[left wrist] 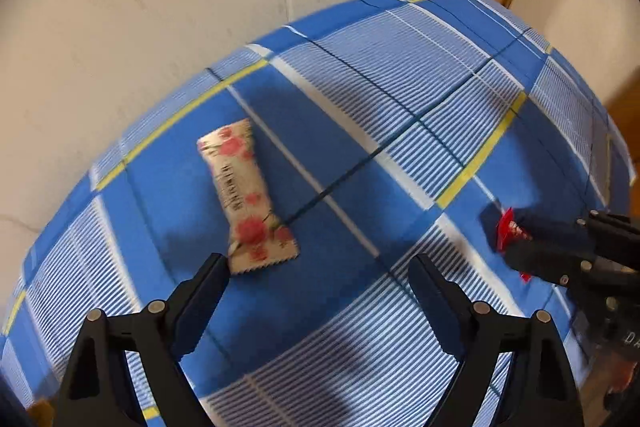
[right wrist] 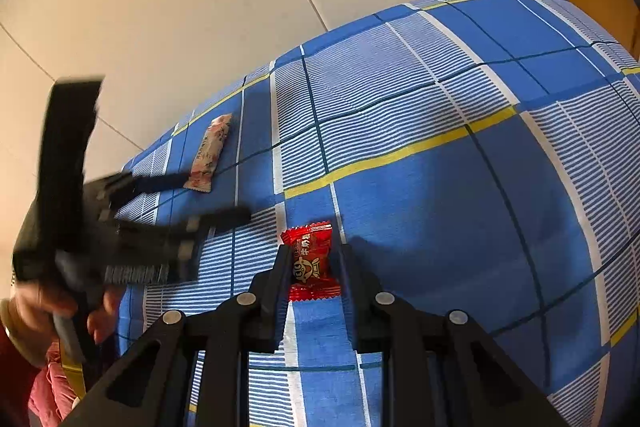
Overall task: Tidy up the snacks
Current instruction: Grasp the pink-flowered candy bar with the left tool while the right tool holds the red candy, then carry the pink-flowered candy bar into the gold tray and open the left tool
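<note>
A blue plaid cloth (left wrist: 360, 107) with white stripes and yellow lines covers the surface, pale wall behind it, a wooden frame at the upper right of both views.

On to the snacks. The red candy (right wrist: 310, 259) sits low in the middle of the right wrist view, pinched at its sides by the right gripper (right wrist: 311, 269), whose jaws are closed tight on the wrapper. The candy seems to rest on the cloth or just above it; I can't tell which. In the left wrist view the same pair shows at the right edge.

The floral snack bar (left wrist: 248, 195) lies flat on a blue square, left of centre in the left wrist view, free of any grip. The left gripper (left wrist: 320, 277) hangs over its near end with jaws spread wide and nothing between them; the left finger's tip is right by the bar's crimped bottom edge, the right finger well off to the side.

So the gripper is off-centre. For a clean pick, I'd say shift it toward the left of the frame until the bar sits midway between the fingers, straddle the narrow width, then close gently. That wrapper looks slippery and crushable. The left gripper is blurred in the right wrist view, so settle before closing.
</note>
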A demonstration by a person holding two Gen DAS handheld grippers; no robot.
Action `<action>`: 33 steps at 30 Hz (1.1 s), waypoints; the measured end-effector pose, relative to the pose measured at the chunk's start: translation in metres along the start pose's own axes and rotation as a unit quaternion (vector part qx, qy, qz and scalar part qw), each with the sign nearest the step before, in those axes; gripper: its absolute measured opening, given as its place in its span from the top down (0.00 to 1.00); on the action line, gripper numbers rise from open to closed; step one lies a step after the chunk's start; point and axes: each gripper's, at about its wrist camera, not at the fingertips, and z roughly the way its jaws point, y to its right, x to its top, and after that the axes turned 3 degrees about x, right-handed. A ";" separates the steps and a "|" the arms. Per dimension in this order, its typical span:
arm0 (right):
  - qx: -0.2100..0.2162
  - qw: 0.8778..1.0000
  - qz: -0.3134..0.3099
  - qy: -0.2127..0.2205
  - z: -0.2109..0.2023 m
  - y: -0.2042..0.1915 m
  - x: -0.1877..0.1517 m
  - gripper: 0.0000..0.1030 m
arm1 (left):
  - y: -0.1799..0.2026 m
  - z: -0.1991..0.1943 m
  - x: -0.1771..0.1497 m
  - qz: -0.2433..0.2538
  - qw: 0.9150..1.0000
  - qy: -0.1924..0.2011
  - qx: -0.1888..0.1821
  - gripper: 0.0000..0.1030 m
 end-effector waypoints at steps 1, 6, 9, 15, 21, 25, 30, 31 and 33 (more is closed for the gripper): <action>-0.002 1.000 -0.001 0.000 0.000 -0.001 0.000 0.78 | -0.003 -0.001 0.000 -0.017 1.000 0.003 0.007 0.11; -0.012 1.000 -0.009 0.003 0.000 -0.005 -0.002 0.78 | -0.029 -0.001 0.012 -0.140 0.989 0.026 0.029 0.12; -0.010 1.000 -0.010 0.003 0.000 -0.005 -0.002 0.78 | -0.031 0.005 0.016 -0.155 0.987 0.023 0.043 0.31; -0.013 1.000 -0.013 0.004 -0.001 -0.006 -0.002 0.78 | -0.019 0.001 0.015 -0.157 0.986 0.041 0.041 0.78; -0.021 1.000 -0.021 0.007 -0.001 -0.010 -0.004 0.78 | -0.020 -0.018 -0.009 -0.159 0.984 0.063 0.048 0.78; -0.024 0.999 -0.027 0.011 -0.001 -0.012 -0.006 0.78 | -0.020 -0.036 -0.030 -0.173 0.979 0.091 0.052 0.78; -0.033 0.999 -0.035 0.015 -0.002 -0.015 -0.008 0.78 | -0.022 -0.058 -0.059 -0.196 0.973 0.115 0.042 0.78; -0.034 0.999 -0.037 0.015 -0.002 -0.015 -0.008 0.78 | -0.022 -0.064 -0.067 -0.202 0.971 0.117 0.039 0.78; -0.039 0.998 -0.042 0.017 -0.002 -0.017 -0.010 0.78 | -0.025 -0.074 -0.084 -0.219 0.967 0.123 0.034 0.78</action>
